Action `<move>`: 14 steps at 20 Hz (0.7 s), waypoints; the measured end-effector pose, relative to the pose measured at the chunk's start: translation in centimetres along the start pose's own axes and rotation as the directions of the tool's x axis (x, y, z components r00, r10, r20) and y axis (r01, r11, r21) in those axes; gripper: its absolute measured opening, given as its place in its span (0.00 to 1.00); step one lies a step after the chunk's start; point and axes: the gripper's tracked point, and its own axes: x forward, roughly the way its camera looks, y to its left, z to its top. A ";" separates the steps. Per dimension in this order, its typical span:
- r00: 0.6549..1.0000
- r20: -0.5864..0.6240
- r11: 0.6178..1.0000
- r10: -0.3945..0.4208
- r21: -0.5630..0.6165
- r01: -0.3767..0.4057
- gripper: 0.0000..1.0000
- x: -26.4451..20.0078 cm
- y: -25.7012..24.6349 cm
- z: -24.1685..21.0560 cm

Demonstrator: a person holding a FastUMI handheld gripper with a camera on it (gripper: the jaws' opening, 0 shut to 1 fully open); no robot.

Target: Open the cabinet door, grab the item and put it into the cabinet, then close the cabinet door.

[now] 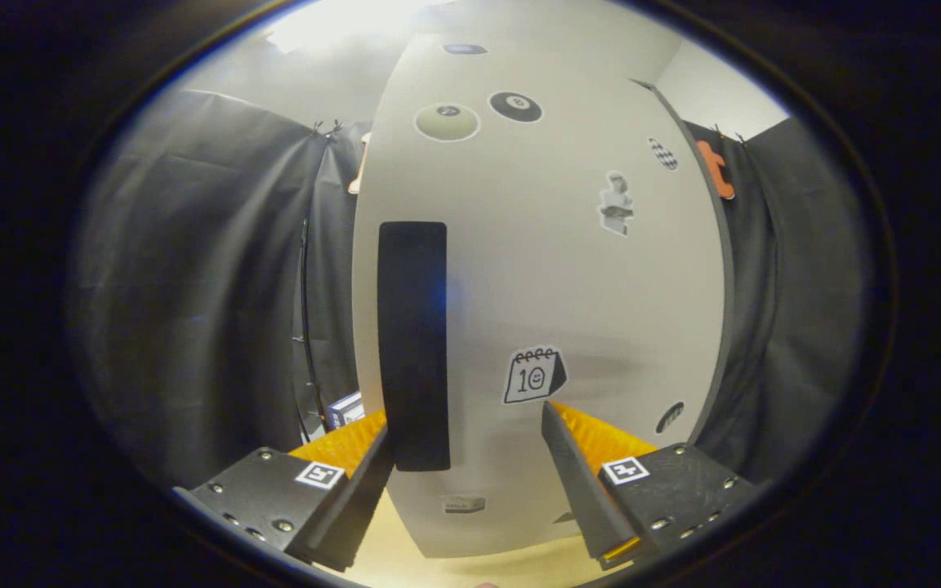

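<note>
The cabinet door (568, 294) is seen straight ahead of the gripper (470, 465), pale and closed-looking, with its right edge lined against a dark side panel. A tall black handle (412, 343) is fixed upright on the left part of the door; its lower end is placed just inside the left finger (356, 482), between the two fingers but nearer the left one. The fingers are spread wide apart and nothing is gripped between them; whether the left finger touches the handle cannot be told. Stickers are scattered over the door: a calendar sticker (533, 375) just above the right finger (581, 474), a small figure sticker (617, 204) higher up on the right, and two billiard-ball stickers (479, 114) near the top. A small blue-and-white box (345, 409), possibly the item to be stored, is glimpsed to the left of the door, just beyond the left finger. A light wooden surface (454, 567) is seen beneath the cabinet. Black cloth (193, 286) is hung on both sides.
</note>
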 end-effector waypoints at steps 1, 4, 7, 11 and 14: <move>1.000 0.006 1.000 -0.002 -0.003 0.002 0.99 1.1 0.2 0.0; 0.999 0.022 1.000 -0.023 0.003 0.023 0.99 4.0 0.7 0.0; 0.995 0.042 0.996 -0.090 0.001 0.090 0.99 6.3 1.1 -0.2; 0.987 0.062 0.989 -0.147 0.005 0.147 0.99 7.4 1.2 -0.2; 0.982 0.066 0.984 -0.175 -0.001 0.176 0.99 8.4 1.0 -0.2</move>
